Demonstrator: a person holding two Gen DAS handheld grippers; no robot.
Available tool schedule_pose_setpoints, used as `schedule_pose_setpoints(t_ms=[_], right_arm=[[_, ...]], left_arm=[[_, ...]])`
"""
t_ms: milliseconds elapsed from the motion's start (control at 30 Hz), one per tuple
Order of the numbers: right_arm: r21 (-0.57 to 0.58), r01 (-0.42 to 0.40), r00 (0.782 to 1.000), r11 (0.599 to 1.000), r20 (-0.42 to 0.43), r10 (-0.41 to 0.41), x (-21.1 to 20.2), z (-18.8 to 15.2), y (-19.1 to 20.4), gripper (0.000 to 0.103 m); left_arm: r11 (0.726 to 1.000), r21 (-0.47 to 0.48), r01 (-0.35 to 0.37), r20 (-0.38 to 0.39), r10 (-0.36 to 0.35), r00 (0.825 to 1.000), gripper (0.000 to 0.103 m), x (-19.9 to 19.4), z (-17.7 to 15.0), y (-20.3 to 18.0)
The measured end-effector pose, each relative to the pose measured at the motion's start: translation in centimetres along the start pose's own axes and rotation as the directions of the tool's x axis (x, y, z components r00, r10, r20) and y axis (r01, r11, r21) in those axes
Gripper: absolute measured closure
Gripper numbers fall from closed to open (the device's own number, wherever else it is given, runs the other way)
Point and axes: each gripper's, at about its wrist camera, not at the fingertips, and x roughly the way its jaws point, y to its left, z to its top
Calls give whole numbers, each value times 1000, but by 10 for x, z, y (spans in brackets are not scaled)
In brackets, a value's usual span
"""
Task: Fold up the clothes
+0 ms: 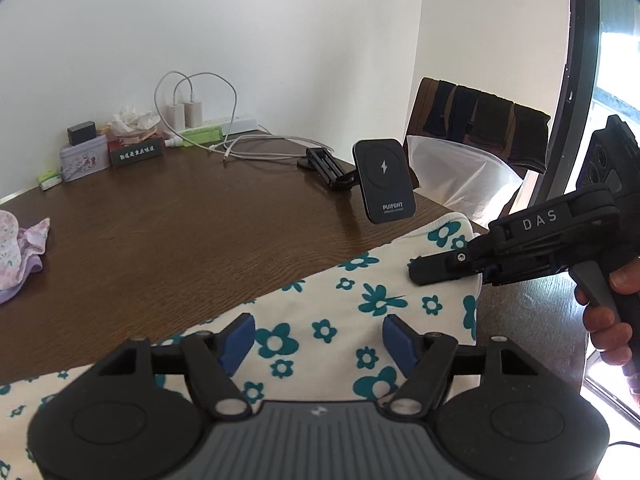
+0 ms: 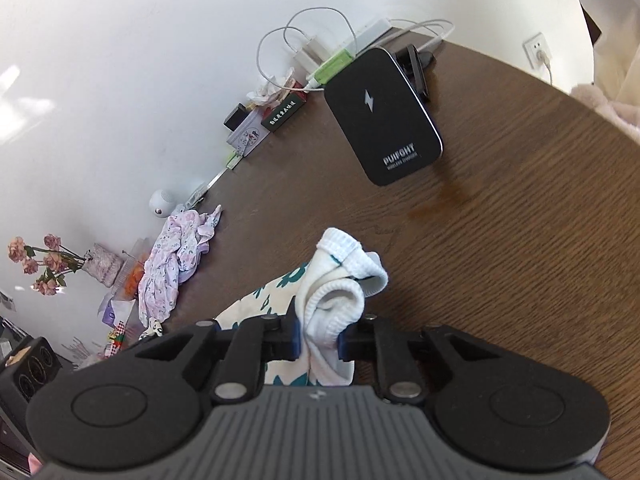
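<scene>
On the near edge of the brown bench: 1 floral garment, cream with teal flowers, spread flat, its ribbed white hem toward the far right.

Item 1, right gripper: jaws narrow, pinched on a bunched fold of the garment's hem, which bulges up above the pads. Risk: the grip looks to take several layers unevenly; if lifted, a loose layer could slip free and the fold would come out crooked.

Item 2, left gripper: jaws wide, blue pads either side of flat cloth, pressing on nothing. Risk: closing here may catch only the top layer, or nothing, leaving the near side to drag.

Item 3, black charger: stands just beyond the garment's far edge, tilted on its stand. Risk: a sweep of cloth toward the far side could knock it over.

Item 4, pink garment: crumpled at far left, well apart. No likely interference.

Item 5, white cables: far side of the bench, a snag risk only on a long throw.
</scene>
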Motion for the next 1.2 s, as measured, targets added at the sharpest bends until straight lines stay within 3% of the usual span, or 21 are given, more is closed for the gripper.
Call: schedule_pose_setpoints(t_ms=[33, 100, 233, 267, 433, 500, 633, 867, 1067, 1200], right_arm=[[-25, 14, 1000, 1000, 2, -14, -3, 3, 4, 89], [-86, 49, 999, 995, 8, -48, -8, 11, 16, 89], [-211, 105, 994, 972, 18, -103, -18, 25, 42, 88], [-243, 110, 994, 964, 17, -109, -19, 28, 51, 89], [-373, 114, 992, 921, -9, -126, -4, 31, 96, 88], [-413, 120, 990, 903, -14, -138, 1, 30, 111, 88], [-494, 150, 984, 856, -13, -179, 10, 28, 141, 88], [-646, 171, 964, 744, -47, -262, 46, 0, 192, 87], [-668, 160, 957, 727, -77, -281, 92, -39, 204, 86], [-665, 179, 959, 725, -46, -279, 110, -60, 204, 79]], left_arm=[[1000, -8, 2, -1, -2, 1000, 39, 0, 2, 3], [1000, -24, 5, -4, -5, 1000, 57, 0, 6, 9], [998, -28, 49, -48, -50, 998, 78, 14, 13, 14], [998, -23, 60, -59, -61, 996, 79, 20, 13, 13], [997, 3, 78, -84, -77, 993, 80, 38, 11, 9], [996, -15, 85, -70, -85, 994, 76, 34, 11, 14], [994, -67, 90, 24, -89, 996, 54, 1, 11, 37], [987, -157, 39, 103, -23, 994, 54, -46, -1, 86], [961, -275, -11, 139, 51, 989, 52, -75, -14, 134], [943, -332, -27, 140, 78, 987, 50, -91, -25, 158]])
